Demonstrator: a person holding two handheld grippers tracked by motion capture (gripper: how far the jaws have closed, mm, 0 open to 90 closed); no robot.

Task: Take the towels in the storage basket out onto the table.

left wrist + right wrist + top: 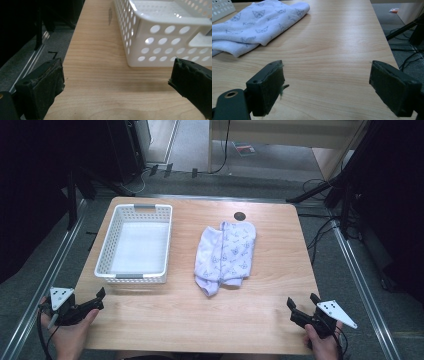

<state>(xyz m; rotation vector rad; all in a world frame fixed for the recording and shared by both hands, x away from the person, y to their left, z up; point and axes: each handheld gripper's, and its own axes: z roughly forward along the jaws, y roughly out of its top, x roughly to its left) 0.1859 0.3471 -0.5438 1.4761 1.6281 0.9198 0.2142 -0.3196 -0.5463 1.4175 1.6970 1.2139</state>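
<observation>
Both grippers, left (98, 299) and right (296, 307), sit with fingers wide open and empty, so grabbing only the folded cloth's (225, 255) top layer could unfold it before the basket (135, 279).

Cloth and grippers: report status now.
Left gripper open, right gripper open, both empty at near edge. Folded cloth lies untouched mid-table, beside empty white basket. Nothing blocks the path.
</observation>
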